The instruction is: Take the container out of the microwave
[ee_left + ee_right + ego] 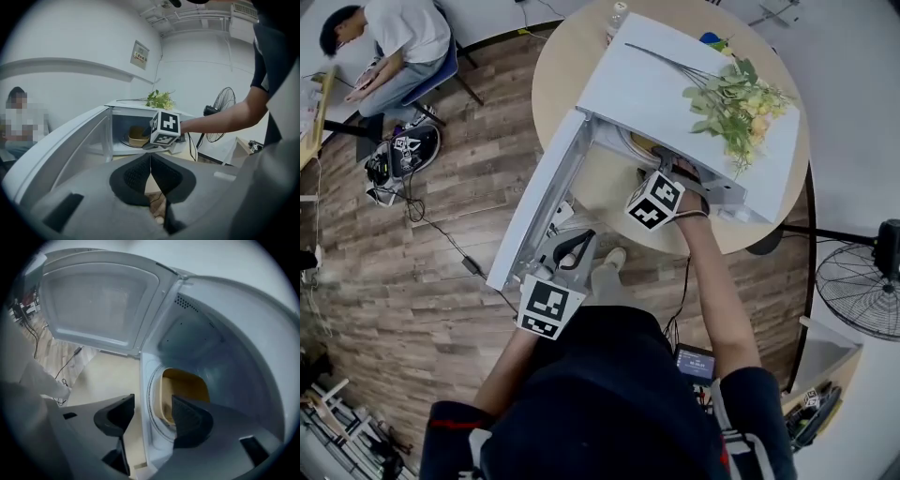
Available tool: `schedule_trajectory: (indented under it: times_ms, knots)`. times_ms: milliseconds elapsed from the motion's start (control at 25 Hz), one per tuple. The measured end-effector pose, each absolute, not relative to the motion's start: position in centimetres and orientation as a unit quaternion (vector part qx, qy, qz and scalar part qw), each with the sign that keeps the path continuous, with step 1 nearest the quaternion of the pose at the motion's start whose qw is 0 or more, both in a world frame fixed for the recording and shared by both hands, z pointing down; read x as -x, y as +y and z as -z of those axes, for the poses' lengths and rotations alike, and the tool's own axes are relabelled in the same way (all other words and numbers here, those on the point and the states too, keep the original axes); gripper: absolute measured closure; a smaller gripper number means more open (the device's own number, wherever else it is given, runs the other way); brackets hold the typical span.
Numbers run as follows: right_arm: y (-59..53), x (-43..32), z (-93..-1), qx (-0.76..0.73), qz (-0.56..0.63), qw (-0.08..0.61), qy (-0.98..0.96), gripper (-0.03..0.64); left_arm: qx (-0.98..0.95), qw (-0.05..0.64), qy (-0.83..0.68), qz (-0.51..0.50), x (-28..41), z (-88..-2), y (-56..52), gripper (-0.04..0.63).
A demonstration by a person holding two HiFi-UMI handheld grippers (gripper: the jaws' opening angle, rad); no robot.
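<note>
Tan rounded-square container (185,385) on glass turntable (151,390), centre frame, inside white microwave oven (225,333); not yet gripped.
Right gripper (152,409) jaws spread, nothing pinched, straddling the cavity's front lip; risk: a jaw strikes that lip or shoves the container rearward. Left gripper (150,165) jaws pressed together, empty. Open door (93,305) upper left leaves clear approach; cavity walls crowd the right.
</note>
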State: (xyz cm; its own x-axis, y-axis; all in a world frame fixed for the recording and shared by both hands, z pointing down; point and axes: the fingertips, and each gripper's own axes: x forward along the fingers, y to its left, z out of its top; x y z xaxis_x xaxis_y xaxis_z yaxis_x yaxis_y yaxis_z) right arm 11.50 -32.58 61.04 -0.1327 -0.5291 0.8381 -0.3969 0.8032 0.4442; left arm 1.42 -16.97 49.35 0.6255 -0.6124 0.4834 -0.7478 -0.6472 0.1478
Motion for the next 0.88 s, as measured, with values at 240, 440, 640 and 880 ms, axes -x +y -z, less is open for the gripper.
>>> schedule_trajectory:
  times_ms: [240, 440, 640, 880]
  knots:
    - [-33.8, -11.9, -62.9, -0.297, 0.061, 0.611, -0.731, 0.387, -0.882, 0.175, -0.387, -0.204, -0.9, -49.7, -16.5, 0.577]
    - [-34.0, -11.7, -63.2, -0.307, 0.05, 0.612, -0.727, 0.402, -0.883, 0.177, -0.384, -0.205, -0.7, -49.7, -16.2, 0.577]
    - [-34.2, -12.1, -62.9, -0.319, 0.07, 0.616, -0.717, 0.532, -0.885, 0.177, -0.38, -0.202, -0.7, -49.6, -16.1, 0.577]
    - [-33.0, -12.3, -62.2, -0.317, 0.061, 0.616, -0.719, 0.575, -0.889, 0.179, -0.373, -0.199, -0.6, -49.3, -16.0, 0.577]
